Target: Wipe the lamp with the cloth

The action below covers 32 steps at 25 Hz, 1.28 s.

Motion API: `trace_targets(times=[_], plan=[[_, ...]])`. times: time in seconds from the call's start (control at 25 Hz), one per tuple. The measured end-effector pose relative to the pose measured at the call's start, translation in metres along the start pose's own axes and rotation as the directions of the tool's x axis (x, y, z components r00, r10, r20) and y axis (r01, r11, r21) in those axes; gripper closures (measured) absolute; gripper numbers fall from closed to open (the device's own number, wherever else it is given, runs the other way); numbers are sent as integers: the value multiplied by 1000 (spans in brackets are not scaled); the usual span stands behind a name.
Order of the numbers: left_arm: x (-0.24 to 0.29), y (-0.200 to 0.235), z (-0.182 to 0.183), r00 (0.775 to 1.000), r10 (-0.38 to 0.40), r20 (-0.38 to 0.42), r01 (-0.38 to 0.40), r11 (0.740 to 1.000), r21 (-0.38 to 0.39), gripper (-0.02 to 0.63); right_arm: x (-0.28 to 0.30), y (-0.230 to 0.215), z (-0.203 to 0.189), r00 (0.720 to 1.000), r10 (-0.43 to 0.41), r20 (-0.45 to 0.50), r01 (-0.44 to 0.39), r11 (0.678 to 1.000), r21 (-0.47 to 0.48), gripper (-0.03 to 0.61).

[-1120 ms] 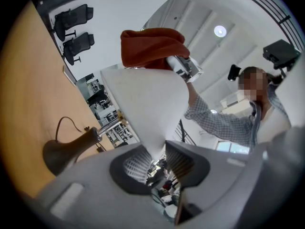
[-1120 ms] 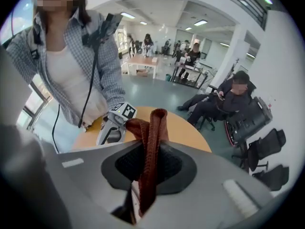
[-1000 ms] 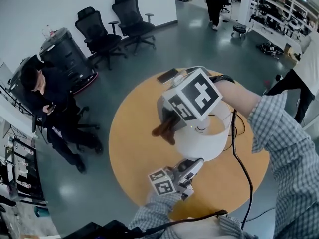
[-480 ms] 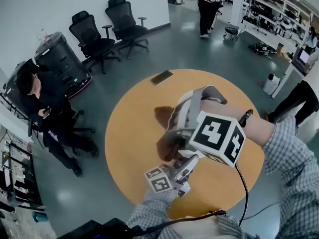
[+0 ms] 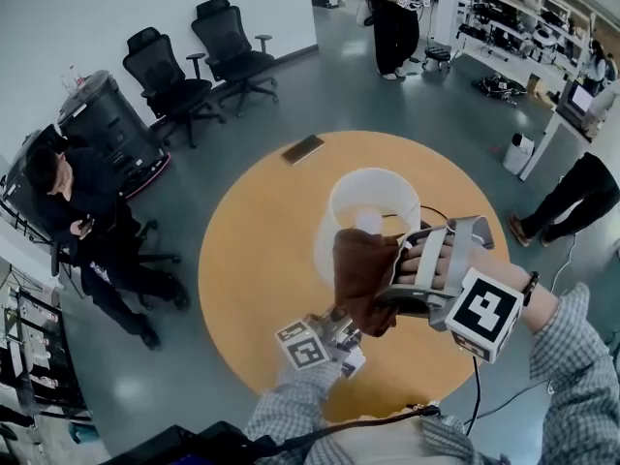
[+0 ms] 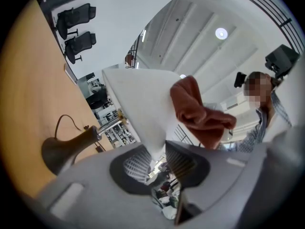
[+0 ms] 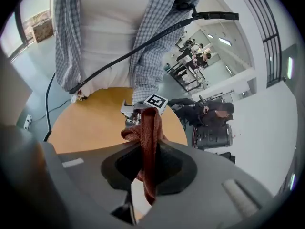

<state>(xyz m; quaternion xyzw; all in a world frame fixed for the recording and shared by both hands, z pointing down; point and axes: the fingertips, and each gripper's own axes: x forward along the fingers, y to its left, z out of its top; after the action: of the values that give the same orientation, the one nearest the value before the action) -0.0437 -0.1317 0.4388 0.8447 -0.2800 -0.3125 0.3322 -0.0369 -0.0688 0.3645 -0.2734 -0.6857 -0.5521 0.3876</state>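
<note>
on the round orange table (image 5: 242, 289), has the lamp (image 5: 366, 197) near the middle, in easy reach; shows a plain white tapered shade over a dark base, cord trailing off. steadies it with the left gripper (image 6: 157, 157), jaws nipped on the shade's thin lower rim, probably against tipping under the rubbing; clamps the rust-brown cloth (image 5: 363, 277), bunched and thick, tight in the right gripper (image 7: 145, 159), seemingly against the shade's near side just above that grip, a loose fold free for wiping.

Head view looks steeply down; all three views share the cloth (image 5: 363, 279).
</note>
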Motion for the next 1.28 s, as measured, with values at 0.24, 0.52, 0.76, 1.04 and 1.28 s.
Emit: trace_targets(times=[0.24,0.52,0.76,1.04,1.28], plan=[[1,-1,1,1000,-5,4,5,1000,-12,520,-4,49,-15,999,-32,5,30,967,253,522],[5,-4,-6,1000,4,-13,-4,1000,-10,520,-34,33,-24,944,-314,99,207,798,566,522],[5,-4,-5,1000,14,-22,-14,1000,-5,520,-63,50,-69,797,-603,9,279,382,881,522],[4,-4,-5,1000,15,-25,-15,1000,-10,520,-20,145,-158,741,-541,-399,295,-271,916,522],[4,-7,-7,1000,16,-23,-16,1000,-12,520,67,183,-178,739,-458,-494,124,-628,768,523]])
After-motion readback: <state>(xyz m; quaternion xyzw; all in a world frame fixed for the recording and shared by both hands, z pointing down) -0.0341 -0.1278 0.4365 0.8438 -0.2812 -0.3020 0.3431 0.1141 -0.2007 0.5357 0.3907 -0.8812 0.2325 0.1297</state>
